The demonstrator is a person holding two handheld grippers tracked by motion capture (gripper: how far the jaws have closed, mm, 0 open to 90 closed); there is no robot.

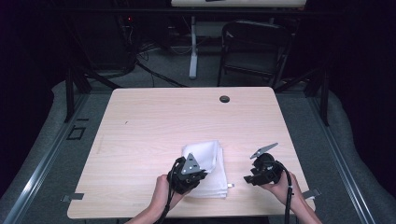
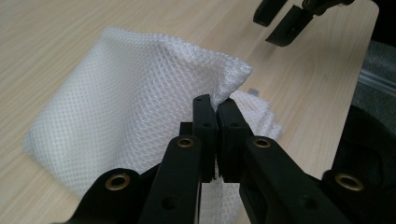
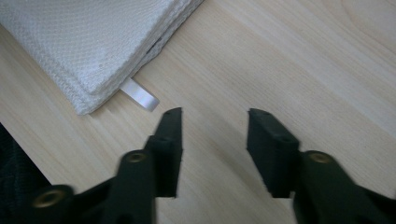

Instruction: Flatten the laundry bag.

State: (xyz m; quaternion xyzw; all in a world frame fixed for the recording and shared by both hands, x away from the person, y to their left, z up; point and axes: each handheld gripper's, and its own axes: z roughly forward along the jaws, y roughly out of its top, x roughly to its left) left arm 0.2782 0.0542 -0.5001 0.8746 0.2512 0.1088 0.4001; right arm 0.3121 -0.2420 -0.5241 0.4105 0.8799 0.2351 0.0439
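A folded white mesh towel [image 1: 208, 158] lies near the front middle of the light wooden table [image 1: 159, 116]. In the left gripper view my left gripper [image 2: 215, 105] is shut on a corner of the towel's top layer [image 2: 140, 93], which stands lifted in a peak above the layers below. In the high view that gripper [image 1: 197, 178] sits over the towel's front left part. To the right of the towel my right gripper [image 1: 250, 179] is open. Its jaws [image 3: 214, 116] hover over bare wood with nothing between them, just beside the towel's corner [image 3: 93, 37] and its small white tag [image 3: 140, 95].
A black round grommet [image 1: 224, 99] sits at the table's far edge. Behind the table stand a dark folding chair [image 1: 254, 46] and a white desk leg [image 1: 193, 44]. The table's front edge runs close under both hands. My right gripper [image 2: 285, 21] shows far off in the left gripper view.
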